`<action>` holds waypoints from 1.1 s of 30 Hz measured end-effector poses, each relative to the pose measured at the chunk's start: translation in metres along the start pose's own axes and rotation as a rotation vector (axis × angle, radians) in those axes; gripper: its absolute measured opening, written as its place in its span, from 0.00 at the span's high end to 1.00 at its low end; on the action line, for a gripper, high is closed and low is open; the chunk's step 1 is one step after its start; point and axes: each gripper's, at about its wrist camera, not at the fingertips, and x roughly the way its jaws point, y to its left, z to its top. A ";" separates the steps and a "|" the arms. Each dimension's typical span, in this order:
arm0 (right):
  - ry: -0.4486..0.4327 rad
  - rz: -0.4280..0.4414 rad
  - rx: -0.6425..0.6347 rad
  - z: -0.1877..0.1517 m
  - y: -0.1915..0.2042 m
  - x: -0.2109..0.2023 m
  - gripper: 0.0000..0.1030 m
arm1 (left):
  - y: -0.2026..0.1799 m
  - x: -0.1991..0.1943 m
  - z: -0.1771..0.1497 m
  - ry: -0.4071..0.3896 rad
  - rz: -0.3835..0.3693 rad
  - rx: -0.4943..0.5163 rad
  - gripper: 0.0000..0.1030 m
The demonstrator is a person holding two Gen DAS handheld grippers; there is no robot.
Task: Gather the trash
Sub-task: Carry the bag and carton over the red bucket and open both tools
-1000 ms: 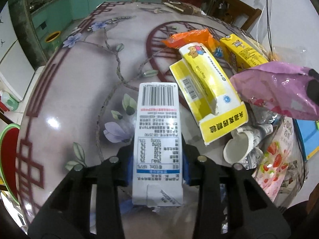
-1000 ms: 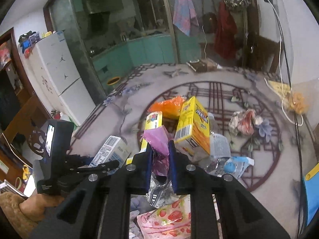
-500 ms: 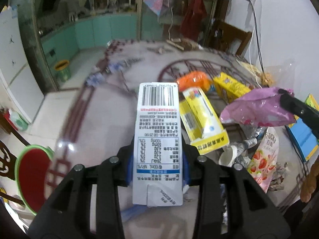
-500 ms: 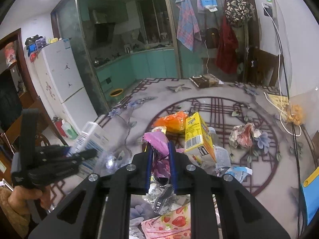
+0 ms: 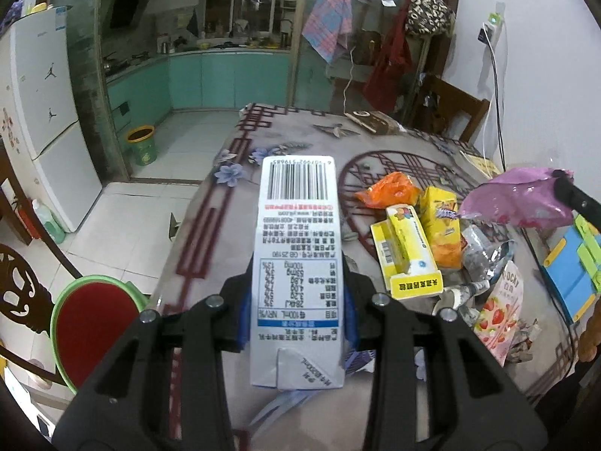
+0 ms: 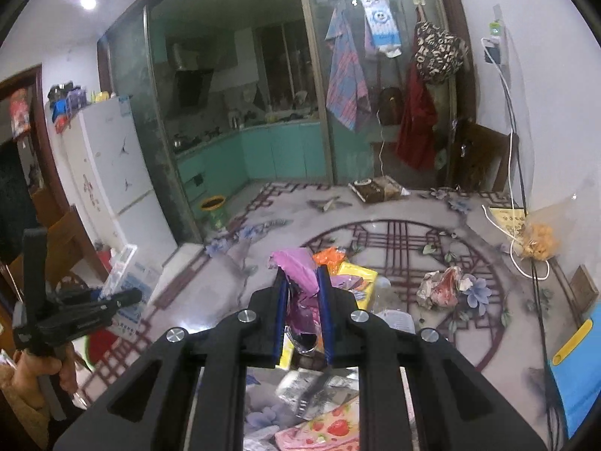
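Observation:
My left gripper is shut on a white milk carton with a barcode, held up above the table's left edge. In the right wrist view the left gripper and carton are at the far left. My right gripper is shut on a pink foil wrapper, lifted over the trash pile; the wrapper also shows in the left wrist view. A red-lined green bin stands on the floor at lower left.
On the patterned table lie an orange bag, yellow boxes, a strawberry packet and crumpled wrappers. A blue board sits at the right edge. A small yellow-rimmed bin, fridge and chair stand around.
Both grippers have risen and tilted up with their loads. The left gripper has swung left with the carton toward the table's left edge; the pink wrapper hangs higher above the pile.

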 end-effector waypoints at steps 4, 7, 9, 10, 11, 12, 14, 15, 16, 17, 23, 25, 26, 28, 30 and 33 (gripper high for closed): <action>-0.002 0.054 0.058 0.001 0.010 0.000 0.85 | 0.013 -0.009 -0.003 -0.012 0.004 -0.020 0.66; 0.005 0.097 0.083 0.001 0.024 0.005 0.85 | 0.027 -0.016 -0.004 -0.022 0.012 -0.043 0.65; 0.006 0.124 0.088 0.002 0.038 0.007 0.85 | 0.039 -0.023 -0.005 -0.032 0.020 -0.067 0.66; 0.007 0.135 0.087 0.002 0.044 0.008 0.85 | 0.045 -0.026 -0.006 -0.036 0.023 -0.080 0.66; 0.008 0.146 0.085 0.003 0.050 0.009 0.85 | 0.054 -0.029 -0.007 -0.041 0.028 -0.097 0.65; 0.011 0.160 0.083 0.003 0.059 0.010 0.85 | 0.061 -0.032 -0.007 -0.043 0.033 -0.113 0.65; 0.016 0.185 0.081 0.005 0.074 0.013 0.85 | 0.078 -0.038 -0.009 -0.049 0.042 -0.148 0.66; 0.018 0.195 0.080 0.005 0.080 0.014 0.85 | 0.085 -0.040 -0.010 -0.051 0.049 -0.163 0.66; 0.020 0.209 0.081 0.005 0.086 0.015 0.85 | 0.095 -0.043 -0.012 -0.050 0.059 -0.180 0.65; 0.022 0.220 0.085 0.005 0.090 0.017 0.85 | 0.100 -0.045 -0.015 -0.050 0.066 -0.191 0.66; 0.060 0.313 0.101 0.004 0.131 0.035 0.85 | 0.143 -0.054 -0.030 -0.039 0.124 -0.258 0.65; 0.077 0.339 0.099 0.001 0.146 0.042 0.85 | 0.156 -0.057 -0.035 -0.033 0.138 -0.282 0.65; 0.087 0.353 0.098 -0.001 0.153 0.047 0.85 | 0.164 -0.059 -0.038 -0.031 0.149 -0.299 0.65; 0.108 0.379 0.096 -0.005 0.167 0.055 0.85 | 0.179 -0.061 -0.044 -0.023 0.179 -0.326 0.65; 0.131 0.403 0.094 -0.009 0.181 0.064 0.84 | 0.193 -0.063 -0.049 -0.016 0.200 -0.348 0.66; 0.166 0.434 0.094 -0.016 0.200 0.075 0.84 | 0.212 -0.066 -0.057 -0.004 0.211 -0.392 0.66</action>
